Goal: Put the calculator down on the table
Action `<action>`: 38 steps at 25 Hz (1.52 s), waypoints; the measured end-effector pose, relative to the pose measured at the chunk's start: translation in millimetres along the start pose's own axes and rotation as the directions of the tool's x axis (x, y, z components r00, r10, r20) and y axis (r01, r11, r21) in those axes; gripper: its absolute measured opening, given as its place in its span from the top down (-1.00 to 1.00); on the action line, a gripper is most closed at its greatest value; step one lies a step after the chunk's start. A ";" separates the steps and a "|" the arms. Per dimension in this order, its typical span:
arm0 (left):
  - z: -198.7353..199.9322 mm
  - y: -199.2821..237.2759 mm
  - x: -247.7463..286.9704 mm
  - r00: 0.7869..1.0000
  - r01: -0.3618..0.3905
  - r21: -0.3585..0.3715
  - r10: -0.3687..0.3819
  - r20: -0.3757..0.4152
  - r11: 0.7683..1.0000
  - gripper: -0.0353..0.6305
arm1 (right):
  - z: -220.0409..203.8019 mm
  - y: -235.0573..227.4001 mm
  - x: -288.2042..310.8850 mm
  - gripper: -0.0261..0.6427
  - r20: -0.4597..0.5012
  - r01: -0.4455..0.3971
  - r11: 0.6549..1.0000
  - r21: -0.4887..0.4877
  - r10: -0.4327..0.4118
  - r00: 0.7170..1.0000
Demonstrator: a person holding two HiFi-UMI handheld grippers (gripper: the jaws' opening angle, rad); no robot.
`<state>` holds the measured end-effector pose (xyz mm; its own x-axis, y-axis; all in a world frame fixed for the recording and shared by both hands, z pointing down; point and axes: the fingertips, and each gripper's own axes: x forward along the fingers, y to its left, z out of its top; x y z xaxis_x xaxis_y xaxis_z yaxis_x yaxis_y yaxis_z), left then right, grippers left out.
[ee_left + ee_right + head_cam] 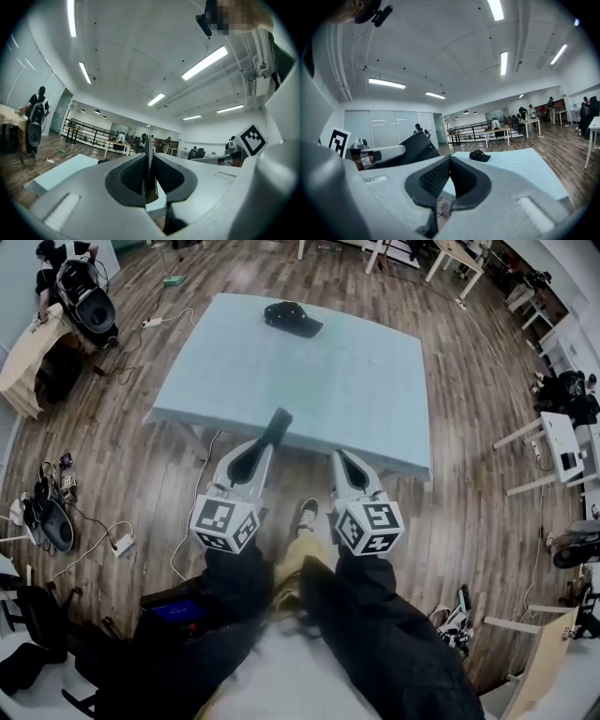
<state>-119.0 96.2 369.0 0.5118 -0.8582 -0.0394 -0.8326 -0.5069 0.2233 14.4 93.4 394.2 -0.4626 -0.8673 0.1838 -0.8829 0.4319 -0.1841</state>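
The left tongs [266,448] are clamped on the flat dark slab of the calculator [277,422]. It juts forward from the pads and stands on its thin edge, faces squeezed from both sides, which is why it shows in the left gripper view only as a narrow upright line. Its far end hangs about over the near edge of the pale blue rectangular worktop [375,381], in the air and not yet resting on it. Setting it down flat would probably call for a roll of the wrist first. Just to the right, the right tongs [338,461] are pressed together on nothing and appear only to keep pace alongside. A black cap [292,318] lies near the far edge, well apart, leaving plenty of bare surface to set the calculator on.
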 end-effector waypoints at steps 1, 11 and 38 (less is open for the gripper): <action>2.6 6.9 7.1 1.000 -0.010 0.008 0.010 0.003 1.000 0.76 | 4.4 -2.9 10.8 0.92 0.006 -0.011 1.000 -0.001 0.011 1.000; 15.4 29.0 136.4 1.000 -0.021 0.042 0.021 0.009 0.999 0.76 | 42.9 -100.0 93.1 0.92 0.027 -0.033 0.999 0.022 0.033 0.999; -22.4 79.2 343.6 0.989 -0.006 0.039 0.012 -0.150 0.999 0.76 | 51.7 -260.5 225.1 0.92 -0.071 0.034 0.988 0.153 -0.023 0.997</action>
<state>-4.4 -237.0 394.9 0.5276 -0.8424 0.1095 -0.8434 -0.5041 0.1858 144.4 -227.1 433.6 -0.4466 -0.8573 0.2562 -0.8754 0.3596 -0.3230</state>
